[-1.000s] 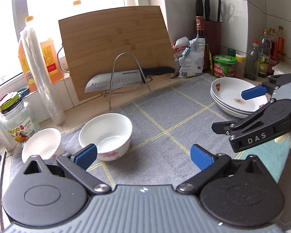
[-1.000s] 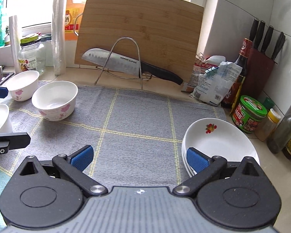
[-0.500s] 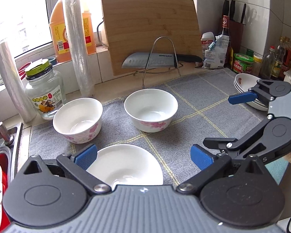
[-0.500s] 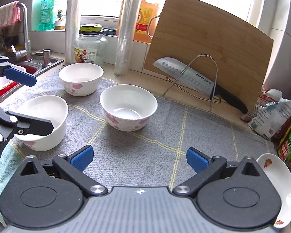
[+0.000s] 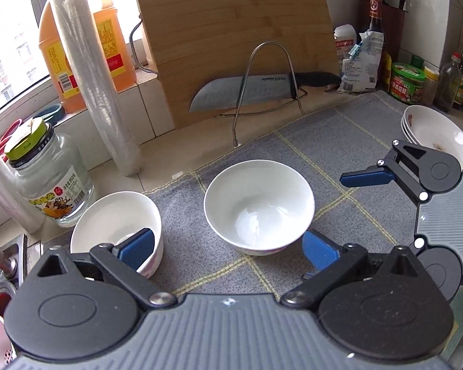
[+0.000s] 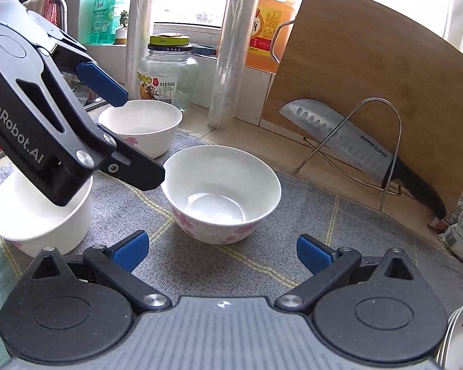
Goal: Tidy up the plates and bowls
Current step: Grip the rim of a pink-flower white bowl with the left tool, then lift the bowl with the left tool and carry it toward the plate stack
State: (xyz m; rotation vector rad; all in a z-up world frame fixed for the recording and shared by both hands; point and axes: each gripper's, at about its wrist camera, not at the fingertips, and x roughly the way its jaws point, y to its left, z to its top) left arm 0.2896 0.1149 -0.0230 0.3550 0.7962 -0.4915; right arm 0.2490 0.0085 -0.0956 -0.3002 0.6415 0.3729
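Observation:
Three white bowls with pink flowers stand on a grey checked mat [image 5: 308, 141]. The middle bowl [image 5: 258, 206] [image 6: 220, 192] lies just ahead of both grippers. A second bowl [image 5: 115, 231] [image 6: 140, 126] stands to its left, near the jar. The nearest bowl [image 6: 40, 215] sits under my left gripper in the right wrist view. My left gripper [image 5: 228, 251] [image 6: 129, 135] is open and empty, over the bowls. My right gripper [image 6: 220, 252] [image 5: 348, 209] is open and empty, right of the middle bowl. Stacked plates [image 5: 432, 132] [image 6: 461, 336] sit at the far right.
A bamboo cutting board [image 5: 231, 37] leans on the wall behind a wire rack holding a knife [image 5: 247, 92]. A glass jar [image 5: 43, 178], film rolls [image 5: 95, 77] and an oil bottle [image 5: 105, 40] stand at the left. Sauce bottles and jars [image 5: 407, 83] crowd the back right. A sink [image 5: 0, 277] lies at the far left.
Both grippers have swung left and moved in toward the bowls. The middle bowl now lies close ahead of both. The plates have slipped to the right edge of view.

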